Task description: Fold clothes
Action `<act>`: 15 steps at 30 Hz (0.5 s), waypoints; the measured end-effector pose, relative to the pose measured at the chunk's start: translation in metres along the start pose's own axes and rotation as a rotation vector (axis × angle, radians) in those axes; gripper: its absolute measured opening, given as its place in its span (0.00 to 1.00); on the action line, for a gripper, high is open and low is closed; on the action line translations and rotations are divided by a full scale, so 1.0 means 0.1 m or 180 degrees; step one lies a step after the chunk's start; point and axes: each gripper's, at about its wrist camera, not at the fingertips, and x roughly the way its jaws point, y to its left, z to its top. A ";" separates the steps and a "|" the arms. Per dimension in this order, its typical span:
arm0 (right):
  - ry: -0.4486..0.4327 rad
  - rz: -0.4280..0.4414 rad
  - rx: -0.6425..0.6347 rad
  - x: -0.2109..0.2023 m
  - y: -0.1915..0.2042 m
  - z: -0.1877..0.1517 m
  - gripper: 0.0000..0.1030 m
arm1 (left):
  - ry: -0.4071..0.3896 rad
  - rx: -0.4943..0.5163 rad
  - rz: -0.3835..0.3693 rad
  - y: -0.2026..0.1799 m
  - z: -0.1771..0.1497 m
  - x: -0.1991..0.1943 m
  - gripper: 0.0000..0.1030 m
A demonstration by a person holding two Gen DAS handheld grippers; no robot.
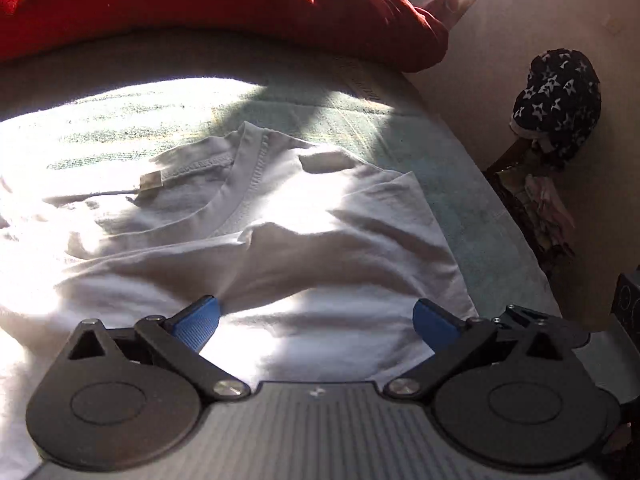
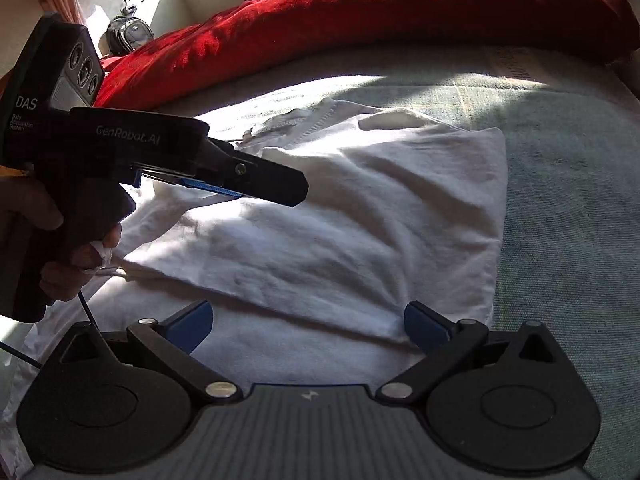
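Observation:
A white T-shirt [image 1: 288, 216] lies on the bed with its collar [image 1: 244, 176] toward the far side. One side is folded over the body, and the folded edge [image 2: 260, 300] runs diagonally in the right wrist view. My left gripper [image 1: 316, 320] hovers open just over the shirt's [image 2: 360, 208] near part, its blue pads [image 1: 200, 324] wide apart and holding nothing. My right gripper [image 2: 308, 324] is open too, low over the folded edge near the shirt's bottom corner. A hand holds the left gripper [image 2: 280, 194] above the shirt's left half.
The bed has a pale green cover [image 2: 560, 200], in patchy sunlight. A bunched red blanket [image 1: 240, 4] [image 2: 360, 12] lies along the far side. Past the bed's right edge stand a black star-patterned cloth [image 1: 560, 96] and clutter on the floor. A shiny metal object [image 2: 130, 32] sits by the window.

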 end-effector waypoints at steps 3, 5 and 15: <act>0.0009 0.0018 0.0028 0.00 -0.02 0.02 1.00 | 0.0007 -0.0104 0.0099 0.11 -0.09 -0.24 0.99; 0.0029 0.0011 0.0040 0.00 -0.01 0.06 1.00 | -0.0078 -0.0166 0.0193 0.21 -0.05 -0.41 0.99; -0.0311 0.0212 -0.0540 0.23 0.32 0.72 1.00 | -0.0454 -0.0971 0.0500 1.03 -0.36 -0.78 0.99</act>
